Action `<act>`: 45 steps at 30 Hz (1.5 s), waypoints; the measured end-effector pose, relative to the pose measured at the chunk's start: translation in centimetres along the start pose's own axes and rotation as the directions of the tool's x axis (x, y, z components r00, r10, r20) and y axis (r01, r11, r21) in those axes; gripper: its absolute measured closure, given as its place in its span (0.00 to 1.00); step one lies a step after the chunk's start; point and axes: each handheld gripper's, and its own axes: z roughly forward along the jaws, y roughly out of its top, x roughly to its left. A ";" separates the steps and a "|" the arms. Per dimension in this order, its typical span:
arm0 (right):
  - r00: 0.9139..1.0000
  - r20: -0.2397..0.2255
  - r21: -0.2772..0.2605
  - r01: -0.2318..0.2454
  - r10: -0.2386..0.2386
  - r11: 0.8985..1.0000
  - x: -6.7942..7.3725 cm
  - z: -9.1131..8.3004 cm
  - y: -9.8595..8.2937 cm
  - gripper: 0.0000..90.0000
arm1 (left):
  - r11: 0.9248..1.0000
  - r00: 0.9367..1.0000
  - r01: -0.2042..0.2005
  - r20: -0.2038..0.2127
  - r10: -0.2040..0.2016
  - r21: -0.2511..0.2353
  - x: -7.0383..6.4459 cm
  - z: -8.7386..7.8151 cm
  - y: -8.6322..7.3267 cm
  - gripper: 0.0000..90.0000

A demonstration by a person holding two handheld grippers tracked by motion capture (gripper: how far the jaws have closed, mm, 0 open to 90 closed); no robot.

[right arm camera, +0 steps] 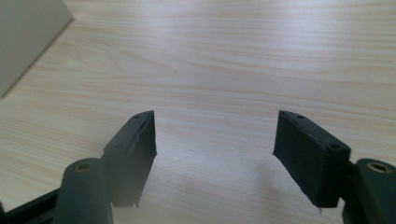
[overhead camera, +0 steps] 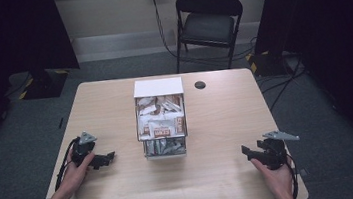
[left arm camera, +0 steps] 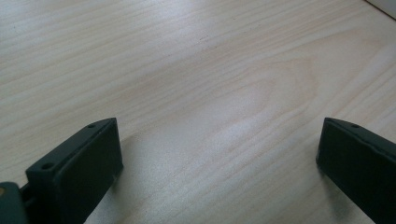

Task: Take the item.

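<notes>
- Pale wood table (overhead camera: pixel 125 196) under us, and mid-table stands the clear drawer box (overhead camera: pixel 161 114), its drawers pulled toward us and stuffed with packets (overhead camera: pixel 161 126).
- Our left gripper (overhead camera: pixel 108 158) rests low at the near left, jaws spread wide over bare wood.
- Our right gripper (overhead camera: pixel 249 152) waits near right, jaws parted too, pinching nothing.
- Both sit well apart from the box, so we judge the work barely begun: reaching and grasping all remain.

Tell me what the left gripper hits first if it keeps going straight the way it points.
Probably the open box of packets. The left gripper lies on the table, jaws open, pointing right toward the box's lower front; only bare wood lies between, though the exact line is hard to judge.
</notes>
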 end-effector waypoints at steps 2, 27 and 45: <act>1.000 -0.015 -0.007 0.016 -0.016 1.000 0.5 -0.2 0.2 0.35 | 1.000 1.000 -0.003 0.001 0.003 0.002 0.0 0.0 0.0 0.00; 0.981 -0.148 -0.117 0.106 -0.123 0.987 4.3 -3.5 4.8 0.51 | 1.000 1.000 0.000 0.000 0.000 0.000 0.0 0.0 0.0 0.00; 0.938 -0.294 -0.162 0.140 -0.184 0.977 8.6 -4.4 7.8 0.55 | 1.000 1.000 0.000 0.000 0.000 0.000 0.0 0.0 0.0 0.00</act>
